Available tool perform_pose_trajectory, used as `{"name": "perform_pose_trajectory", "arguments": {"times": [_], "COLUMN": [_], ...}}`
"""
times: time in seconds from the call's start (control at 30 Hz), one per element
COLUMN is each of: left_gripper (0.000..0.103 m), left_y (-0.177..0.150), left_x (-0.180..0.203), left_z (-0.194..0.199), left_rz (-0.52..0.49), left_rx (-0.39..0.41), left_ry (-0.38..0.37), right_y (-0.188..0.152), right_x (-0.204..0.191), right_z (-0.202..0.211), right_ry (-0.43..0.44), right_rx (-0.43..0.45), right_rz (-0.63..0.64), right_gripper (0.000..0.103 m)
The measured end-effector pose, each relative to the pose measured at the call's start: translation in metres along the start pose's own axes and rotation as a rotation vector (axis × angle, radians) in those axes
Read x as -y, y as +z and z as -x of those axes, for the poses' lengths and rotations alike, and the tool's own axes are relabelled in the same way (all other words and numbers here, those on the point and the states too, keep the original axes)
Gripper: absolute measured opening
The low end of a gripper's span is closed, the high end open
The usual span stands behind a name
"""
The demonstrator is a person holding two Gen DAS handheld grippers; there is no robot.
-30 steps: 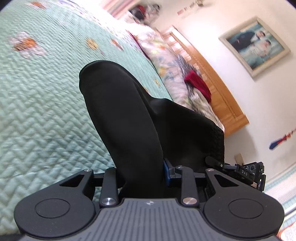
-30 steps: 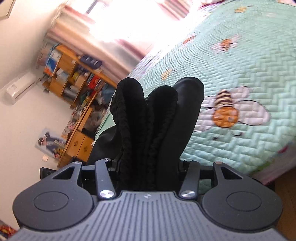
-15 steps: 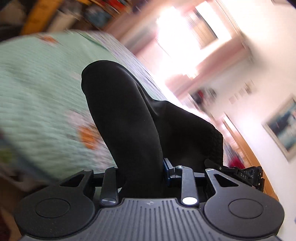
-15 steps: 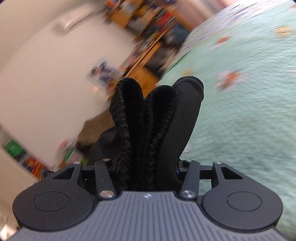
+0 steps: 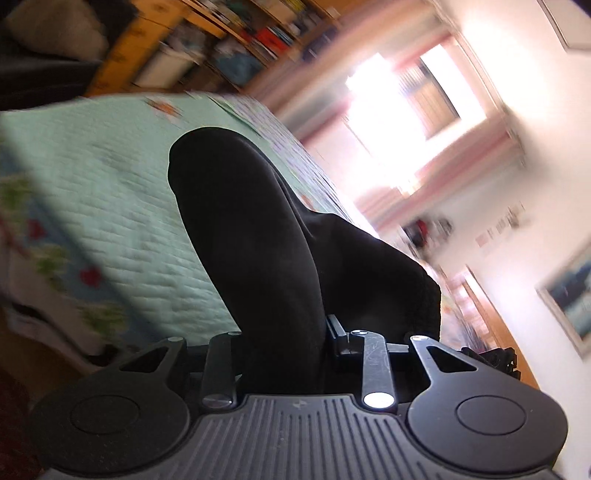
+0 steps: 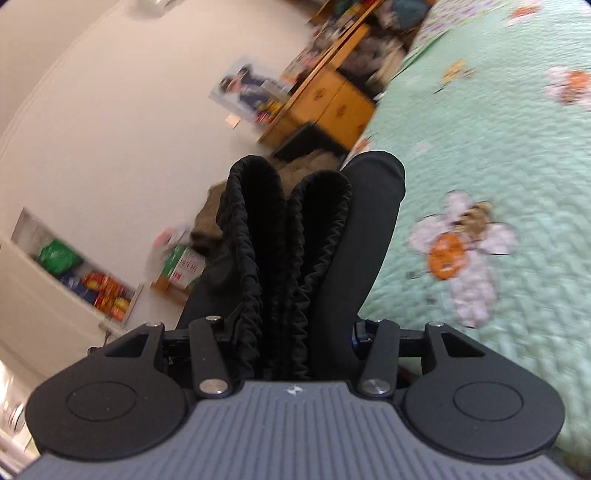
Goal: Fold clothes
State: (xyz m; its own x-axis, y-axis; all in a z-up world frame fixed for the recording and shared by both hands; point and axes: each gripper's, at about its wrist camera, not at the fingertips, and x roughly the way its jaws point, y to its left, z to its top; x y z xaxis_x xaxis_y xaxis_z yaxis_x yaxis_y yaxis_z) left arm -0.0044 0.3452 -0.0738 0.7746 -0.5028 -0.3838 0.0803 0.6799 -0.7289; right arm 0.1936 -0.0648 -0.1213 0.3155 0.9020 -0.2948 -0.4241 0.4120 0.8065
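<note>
Mint-green quilted bedspread (image 6: 517, 155), printed with bees and small flowers, fills the right of your right wrist view and the left of your left one; both views are tilted and smeared by blur. Beyond the bed you have a wooden bookshelf (image 5: 207, 33) crammed with books, a bright window with pink curtains (image 5: 417, 107), a framed picture (image 5: 569, 295) on the white wall, and in the right view a low wooden cabinet (image 6: 332, 103) under a poster.

Your left gripper (image 5: 284, 354) has its jaws partly closed on a black garment (image 5: 258, 258) — a smooth fold stands up between the fingers and runs straight away from the camera, its rounded end over the bedspread, with more cloth sagging off to the right.

Your right gripper (image 6: 291, 347) is clamped at a wider gap on a thick bunch of the same garment (image 6: 314, 240): two ruffled, elasticated edges — probably a waistband — beside a smooth fold, all pointing forward along the fingers. The cloth looks lifted clear of the bed, though blur makes that uncertain.
</note>
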Motion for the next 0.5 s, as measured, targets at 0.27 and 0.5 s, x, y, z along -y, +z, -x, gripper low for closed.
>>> {"name": "perform_pose_trajectory", "arguments": {"times": [0.27,0.5], "left_gripper": [0.032,0.032], "left_y": [-0.023,-0.125], "left_x": [0.147,0.37], "left_z": [-0.2,-0.388], "left_rz": [-0.228,-0.454], "left_rx": [-0.343,-0.675], "left_ry": [-0.273,-0.556], "right_y": [-0.045,-0.133], "right_x": [0.029,0.027], "right_z": [0.223,0.466], "right_ry": [-0.243,-0.494], "right_rx": [0.399,0.841], "right_rz": [-0.103,-0.21], "right_gripper": [0.051,0.051]}}
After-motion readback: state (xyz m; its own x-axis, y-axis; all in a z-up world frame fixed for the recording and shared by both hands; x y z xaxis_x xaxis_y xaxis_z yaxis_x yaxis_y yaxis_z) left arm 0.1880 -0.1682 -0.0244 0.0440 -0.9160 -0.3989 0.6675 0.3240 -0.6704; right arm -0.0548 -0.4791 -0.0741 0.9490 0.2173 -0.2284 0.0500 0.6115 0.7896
